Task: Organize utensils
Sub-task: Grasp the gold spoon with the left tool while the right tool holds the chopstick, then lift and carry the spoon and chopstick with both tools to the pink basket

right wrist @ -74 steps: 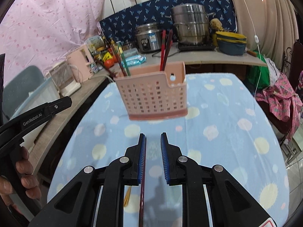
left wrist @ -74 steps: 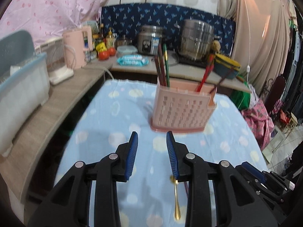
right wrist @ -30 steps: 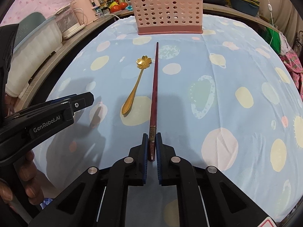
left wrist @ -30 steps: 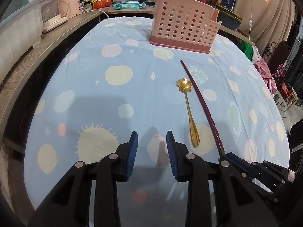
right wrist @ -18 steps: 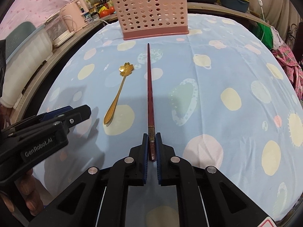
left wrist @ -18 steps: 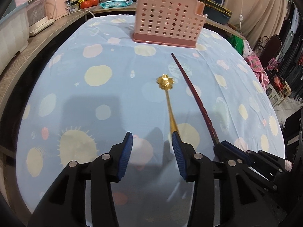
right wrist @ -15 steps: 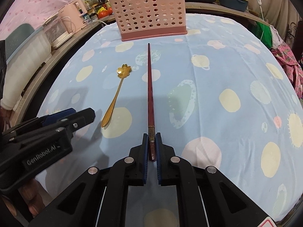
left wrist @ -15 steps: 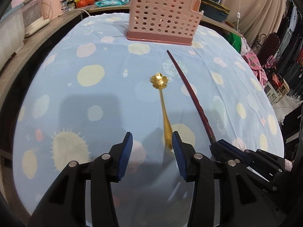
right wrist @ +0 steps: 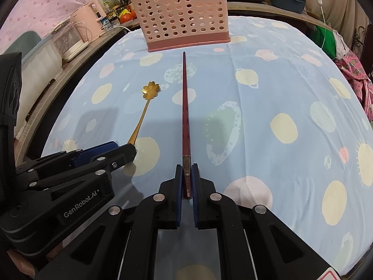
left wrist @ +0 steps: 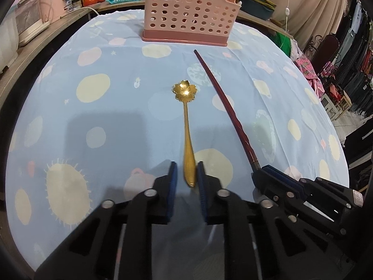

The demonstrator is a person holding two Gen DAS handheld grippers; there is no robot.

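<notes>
A table (left wrist: 70,121) under a blue spotted cloth carries a pink holder (left wrist: 188,11) at its far end. Both grippers slant steeply down. The right gripper (right wrist: 186,170) is clamped on the near end of a dark red chopstick (right wrist: 185,107). The left gripper (left wrist: 187,170) is closing around the handle of a gold spoon (left wrist: 186,116) lying just beside the chopstick, a small gap showing on the left side.
</notes>
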